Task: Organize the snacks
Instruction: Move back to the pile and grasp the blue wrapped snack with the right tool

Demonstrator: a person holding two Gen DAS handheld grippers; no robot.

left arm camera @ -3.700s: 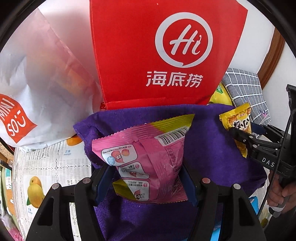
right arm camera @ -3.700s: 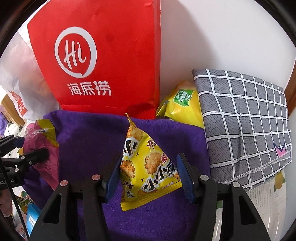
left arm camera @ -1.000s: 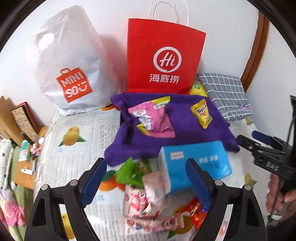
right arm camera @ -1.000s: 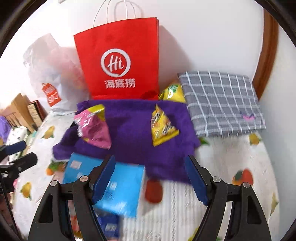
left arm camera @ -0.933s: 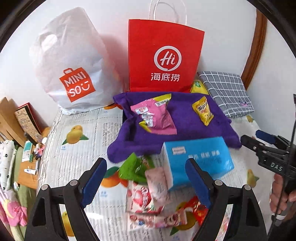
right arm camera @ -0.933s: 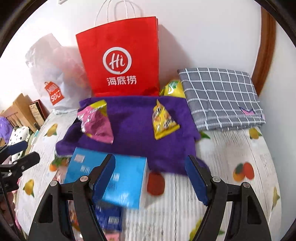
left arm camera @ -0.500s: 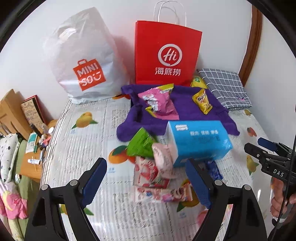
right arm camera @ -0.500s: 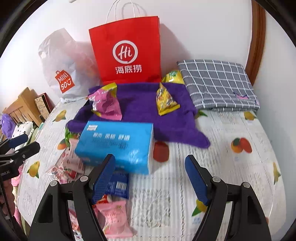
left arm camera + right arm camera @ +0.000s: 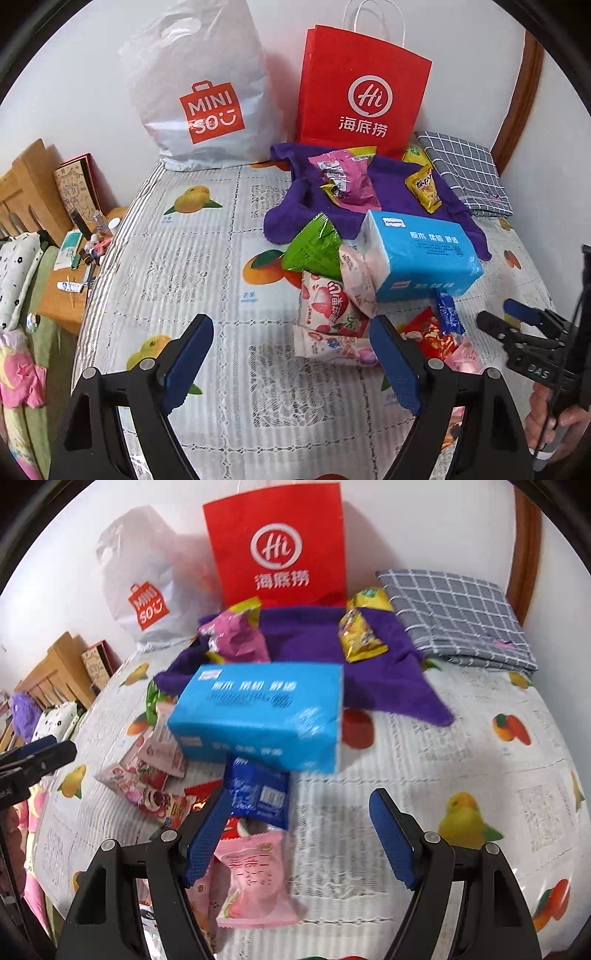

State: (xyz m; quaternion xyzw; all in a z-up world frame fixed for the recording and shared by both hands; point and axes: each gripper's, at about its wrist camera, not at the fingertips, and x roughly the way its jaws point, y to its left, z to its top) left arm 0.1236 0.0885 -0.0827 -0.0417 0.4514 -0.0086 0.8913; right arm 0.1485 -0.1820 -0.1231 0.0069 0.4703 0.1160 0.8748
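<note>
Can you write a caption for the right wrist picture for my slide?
Open right tool hovers over snack packets beside a blue tissue pack; two snacks lie on the purple cloth.

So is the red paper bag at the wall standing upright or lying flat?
Upright. The red paper bag stands on its base behind the purple cloth, with its white handles pointing up.

Two snack packs [image 9: 349,179] sit on the cloth [image 9: 391,192] in front of the paper bag [image 9: 364,92]. Tissue pack [image 9: 421,254] lies just before the cloth, with loose snacks [image 9: 332,306] piled at its left and front.

Purple cloth [image 9: 391,192], blue tissue pack [image 9: 424,254], fruit-print white tablecloth [image 9: 207,266], red bag [image 9: 364,92].
</note>
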